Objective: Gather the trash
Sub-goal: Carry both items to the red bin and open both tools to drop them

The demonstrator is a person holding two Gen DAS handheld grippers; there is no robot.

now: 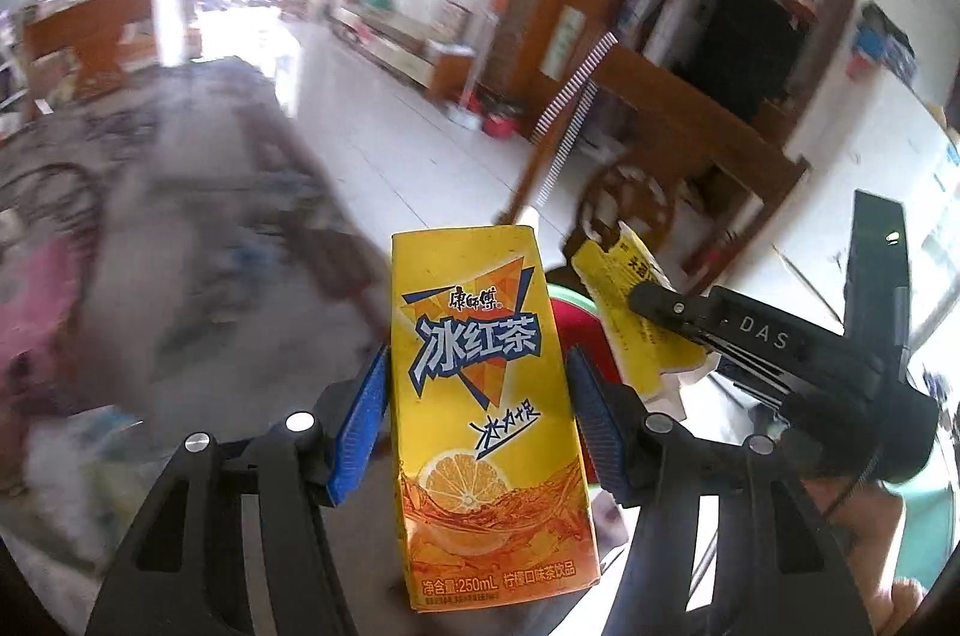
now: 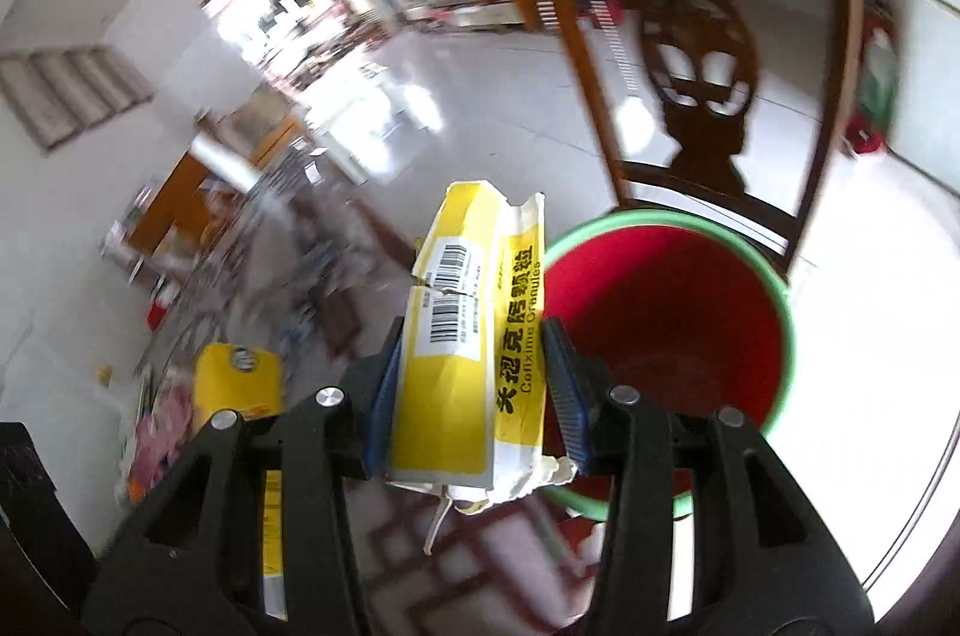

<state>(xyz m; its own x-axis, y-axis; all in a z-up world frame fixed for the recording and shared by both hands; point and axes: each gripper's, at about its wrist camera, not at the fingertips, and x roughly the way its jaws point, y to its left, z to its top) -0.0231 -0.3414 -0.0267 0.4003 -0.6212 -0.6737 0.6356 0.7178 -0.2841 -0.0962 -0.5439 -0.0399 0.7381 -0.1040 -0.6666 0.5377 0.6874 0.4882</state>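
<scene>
Background furniture and floor are motion-blurred in both views; the patterned cloth (image 1: 180,216) at left is hard to read. The red bucket (image 2: 666,330) with its green rim is partly hidden behind the right gripper (image 2: 474,384), and its visible interior shows no contents. That gripper clamps a torn yellow box (image 2: 474,336). The left gripper (image 1: 474,432) clamps an upright yellow drink carton (image 1: 480,396).

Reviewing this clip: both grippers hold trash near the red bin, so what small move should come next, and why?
Probably carry the right gripper forward over the green-rimmed red plastic bin: its torn yellow-and-white cardboard medicine box sits just short of the rim, nearer than the left gripper's yellow iced-tea carton.
</scene>
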